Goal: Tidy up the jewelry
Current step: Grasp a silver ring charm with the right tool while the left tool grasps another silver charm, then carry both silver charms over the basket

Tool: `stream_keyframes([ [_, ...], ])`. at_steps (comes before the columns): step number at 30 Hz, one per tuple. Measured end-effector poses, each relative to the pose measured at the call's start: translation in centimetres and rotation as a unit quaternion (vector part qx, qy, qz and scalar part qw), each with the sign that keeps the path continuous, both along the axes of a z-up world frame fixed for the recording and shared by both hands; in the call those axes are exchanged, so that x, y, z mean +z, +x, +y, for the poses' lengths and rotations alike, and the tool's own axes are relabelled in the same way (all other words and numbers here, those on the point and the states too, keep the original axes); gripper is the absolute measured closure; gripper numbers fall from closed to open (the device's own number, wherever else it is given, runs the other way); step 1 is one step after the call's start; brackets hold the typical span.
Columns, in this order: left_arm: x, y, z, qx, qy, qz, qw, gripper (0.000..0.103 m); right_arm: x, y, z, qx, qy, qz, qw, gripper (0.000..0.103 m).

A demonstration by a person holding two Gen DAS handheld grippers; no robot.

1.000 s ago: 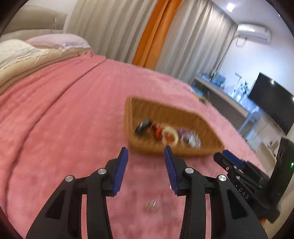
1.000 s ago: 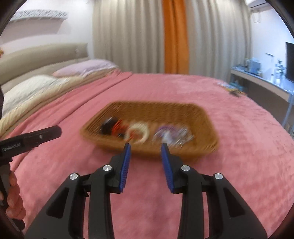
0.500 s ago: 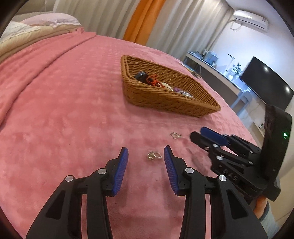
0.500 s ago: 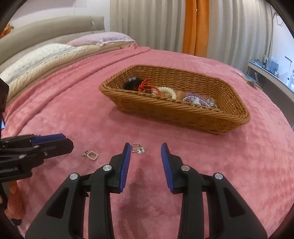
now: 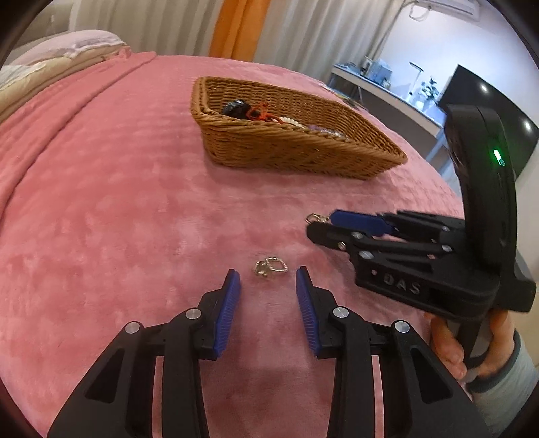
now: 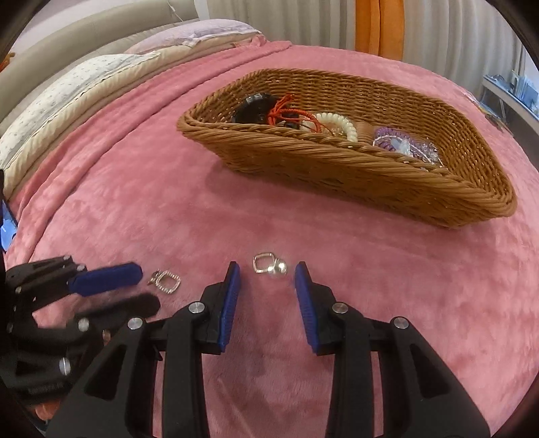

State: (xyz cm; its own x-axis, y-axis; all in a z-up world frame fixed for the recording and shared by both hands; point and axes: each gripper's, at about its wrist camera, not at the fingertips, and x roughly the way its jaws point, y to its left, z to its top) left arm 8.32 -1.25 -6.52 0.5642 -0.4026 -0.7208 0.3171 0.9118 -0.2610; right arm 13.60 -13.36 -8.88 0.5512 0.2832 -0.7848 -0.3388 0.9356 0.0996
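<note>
Hovering over bed [image 5: 101,209] | left tongs [image 5: 267,286] spread at ring [image 5: 270,266] | right tongs [image 6: 267,283] spread at earring [image 6: 269,266] | basket [image 6: 337,168] beyond

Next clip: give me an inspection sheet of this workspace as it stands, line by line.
Surface: pink blanket covering the bed.
Job's things: square-framed ring and pearl ring lie loose on the blanket; wicker basket holds hair ties and bracelets.
Clutter: nothing seen.
Grippers: left hand-held gripper open, straddling the square-framed ring; right hand-held gripper open, straddling the pearl ring.
Cables: nothing seen.
Surroundings: pillows, curtains, desk, television.
</note>
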Motion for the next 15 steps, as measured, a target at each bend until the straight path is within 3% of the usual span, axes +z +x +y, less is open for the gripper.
stream_keyframes([
  [2, -0.1, -0.1, -0.4, -0.002, 0.012, -0.002, 0.9999, 0.07, -0.1, 0.4, 0.2, -0.001, -0.002, 0.004, 1.0, 0.072],
  [6, -0.1, -0.1, -1.0, -0.003, 0.034, -0.008, 0.9994, 0.07, 0.0, 0.1, 0.5, -0.001, -0.01, -0.006, 1.0, 0.085],
  [15, 0.0, 0.8, -2.6, -0.021, 0.067, -0.017, 0.9974, 0.07, 0.3, -0.9, -0.5, -0.021, 0.006, -0.012, 1.0, 0.085],
])
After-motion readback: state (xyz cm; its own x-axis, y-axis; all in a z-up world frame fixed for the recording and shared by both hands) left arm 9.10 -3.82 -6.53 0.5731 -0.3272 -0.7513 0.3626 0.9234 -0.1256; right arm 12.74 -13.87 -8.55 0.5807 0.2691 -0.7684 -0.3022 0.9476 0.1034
